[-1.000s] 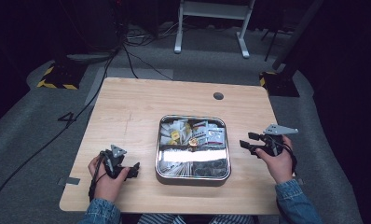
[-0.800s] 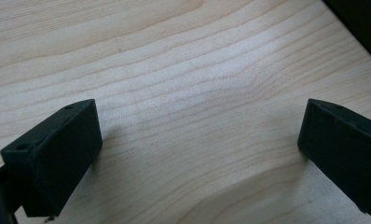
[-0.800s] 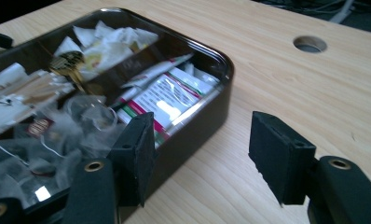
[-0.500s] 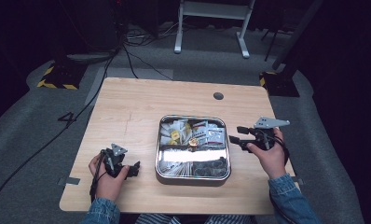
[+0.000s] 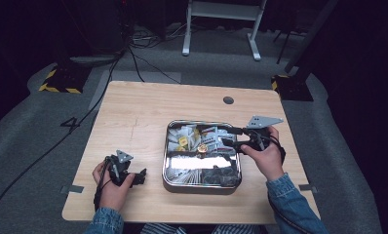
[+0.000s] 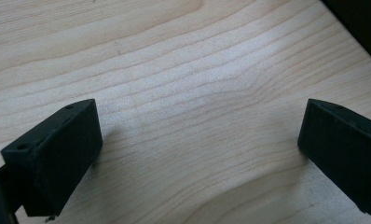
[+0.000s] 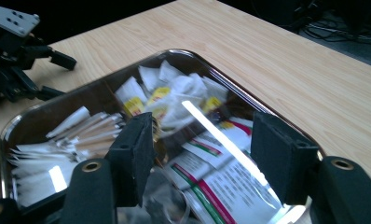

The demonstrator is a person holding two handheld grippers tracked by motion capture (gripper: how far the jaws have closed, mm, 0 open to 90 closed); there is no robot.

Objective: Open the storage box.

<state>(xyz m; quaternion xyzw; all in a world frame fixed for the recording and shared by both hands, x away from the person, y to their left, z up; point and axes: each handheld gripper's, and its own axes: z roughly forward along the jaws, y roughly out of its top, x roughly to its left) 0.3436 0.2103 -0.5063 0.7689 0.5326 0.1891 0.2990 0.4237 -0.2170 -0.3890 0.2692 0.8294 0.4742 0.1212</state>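
A: Where does the metal tray (image 5: 202, 183) sit?

B: On the counter (image 5: 143, 112), toward its near edge and a little right of the middle. It holds white sachets (image 7: 169, 88) with yellow labels, thin white packets (image 7: 81, 128) and flat packets with red and green stripes (image 7: 221, 179). A small gold-coloured piece (image 5: 201, 149) lies near the tray's middle.

A: And the grippers?

B: The right gripper (image 5: 231, 137) hangs over the tray's right rim, its jaws spread wide with nothing between them, pointing in over the striped packets. The left gripper (image 5: 142, 176) rests near the counter's near-left corner, just beside the tray's left wall, jaws also wide apart over bare wood.

A: Anything in the way?

B: Nothing lies between the right gripper and the packets. A dark round hole (image 5: 228, 100) marks the counter near its far edge. A cable (image 5: 46, 151) trails off the left side across the grey floor.

A: Any writing?

B: Print shows on the striped packets, but it is too blurred to read.
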